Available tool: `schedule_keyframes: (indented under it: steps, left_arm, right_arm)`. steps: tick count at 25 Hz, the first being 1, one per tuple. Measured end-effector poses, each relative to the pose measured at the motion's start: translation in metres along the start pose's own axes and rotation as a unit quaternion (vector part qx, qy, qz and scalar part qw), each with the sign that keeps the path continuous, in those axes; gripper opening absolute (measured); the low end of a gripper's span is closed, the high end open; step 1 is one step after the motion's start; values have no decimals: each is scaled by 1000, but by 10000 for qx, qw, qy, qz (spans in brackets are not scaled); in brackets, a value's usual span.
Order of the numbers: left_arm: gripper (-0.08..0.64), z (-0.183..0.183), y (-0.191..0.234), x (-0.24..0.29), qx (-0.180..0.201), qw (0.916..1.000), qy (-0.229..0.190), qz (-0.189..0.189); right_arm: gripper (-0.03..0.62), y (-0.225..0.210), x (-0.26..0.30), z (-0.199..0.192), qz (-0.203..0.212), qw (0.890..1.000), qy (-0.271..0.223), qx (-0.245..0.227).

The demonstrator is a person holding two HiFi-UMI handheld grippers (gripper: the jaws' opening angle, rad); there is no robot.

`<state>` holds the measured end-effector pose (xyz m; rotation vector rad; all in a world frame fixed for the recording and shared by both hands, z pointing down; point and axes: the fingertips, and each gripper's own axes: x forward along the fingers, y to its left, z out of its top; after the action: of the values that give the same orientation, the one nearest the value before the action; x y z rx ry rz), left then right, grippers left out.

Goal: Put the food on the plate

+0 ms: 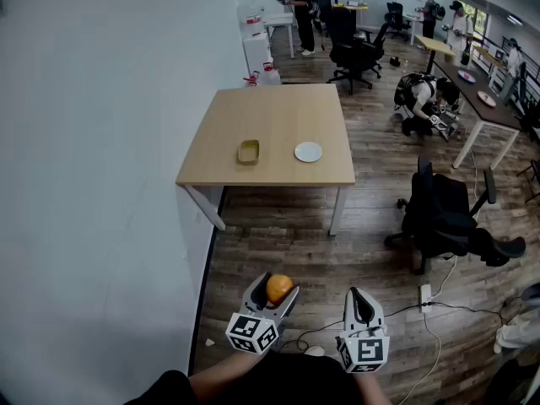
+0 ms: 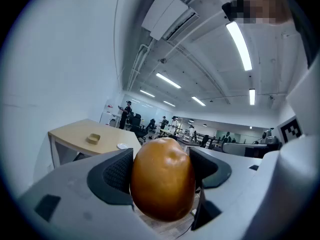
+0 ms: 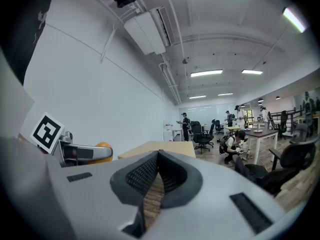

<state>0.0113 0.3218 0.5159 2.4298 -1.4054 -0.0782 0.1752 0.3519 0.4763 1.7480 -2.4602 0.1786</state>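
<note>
A round orange-brown piece of food (image 1: 279, 288) (image 2: 162, 184) sits between the pads of my left gripper (image 1: 272, 294) (image 2: 162, 170), which is shut on it, held low over the wooden floor well short of the table. My right gripper (image 1: 360, 300) (image 3: 158, 159) hangs beside it, shut with nothing between its jaws. In the right gripper view the food (image 3: 103, 145) peeks from behind the left gripper. A small white plate (image 1: 308, 152) (image 2: 121, 146) lies on the far light wooden table (image 1: 278, 112) (image 3: 155, 146), near its front right.
A small tan dish (image 1: 248, 151) (image 2: 93, 138) sits left of the plate. A white wall runs along the left. A black office chair (image 1: 447, 218) stands to the right; a power strip (image 1: 426, 296) and cables lie on the floor. A person crouches (image 1: 426, 99) beyond the table.
</note>
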Motion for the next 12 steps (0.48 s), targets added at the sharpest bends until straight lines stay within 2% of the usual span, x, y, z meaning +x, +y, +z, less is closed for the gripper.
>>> schedule_keyframes:
  steps: [5,7,12]
  left_arm:
    - [330,-10,-9,9,112,9999,-28,57]
    - [331,-8,-12,9,279,9995,-62,119]
    - [331,3,-17,7,1252,9917,-129,246]
  right_arm:
    - [60,-19,-5,-9,-106,9998,-128,97]
    - [60,-24,-4,-13,-156,9996,-158,169]
    - [60,-23,3,-15,-69,9998,-165,86]
